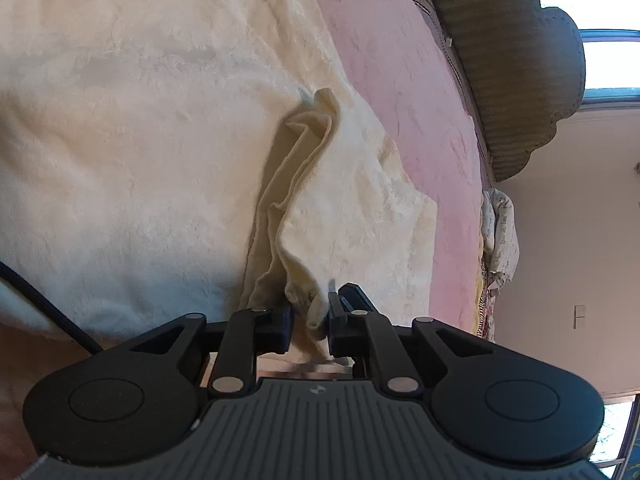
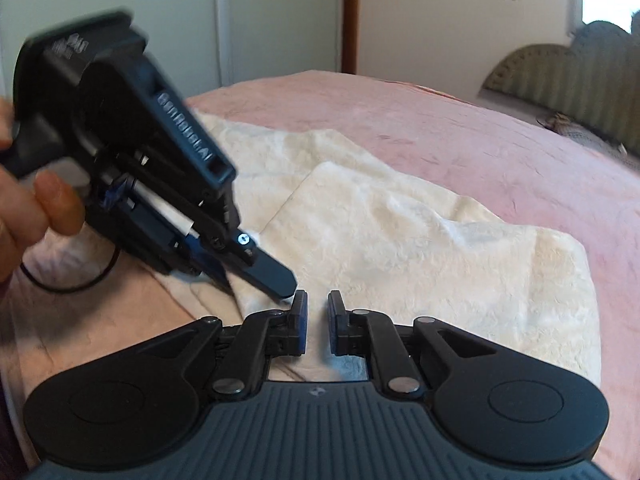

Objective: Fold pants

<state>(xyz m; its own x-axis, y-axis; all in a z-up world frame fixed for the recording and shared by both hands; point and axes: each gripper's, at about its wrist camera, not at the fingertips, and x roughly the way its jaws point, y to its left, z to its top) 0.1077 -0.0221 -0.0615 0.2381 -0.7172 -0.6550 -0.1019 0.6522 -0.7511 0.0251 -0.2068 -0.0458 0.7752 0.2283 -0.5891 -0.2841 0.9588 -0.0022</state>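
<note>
1. While the cream fleece pants (image 1: pixel 140 120) lie spread on the pink bedspread (image 1: pixel 400 80), toward its near edge, the step in hand looks like taking hold of the cloth for a fold. The cloth lies in more than one layer there, a straight upper edge showing in the right wrist view.
2. The left gripper (image 1: pixel 310 312) hangs over the bedspread's near edge, angled downward, held by the person's hand (image 2: pixel 24 200). Its fingers are clamped on a bunched ridge of the pants. A thick roll of fleece fills the gap between the pads, and a raised crease runs from it toward the middle of the bedspread.
3. The right gripper (image 2: pixel 317 308) sits at the same near edge of the bedspread, close beside the left one's tip. Its fingers are drawn together with only a narrow slot left. Pale cloth shows through that slot, but I cannot tell whether any of it is actually pinched.
4. The next move likely calls for a firm hold on the right side too, since one grip alone would drag the cloth askew.
5. Then both hands should rise together and carry the held edge over toward the bedspread's far side, keeping it level and taut so the layers land square.
6. Fleece clings to itself, so a slow release would help.
</note>
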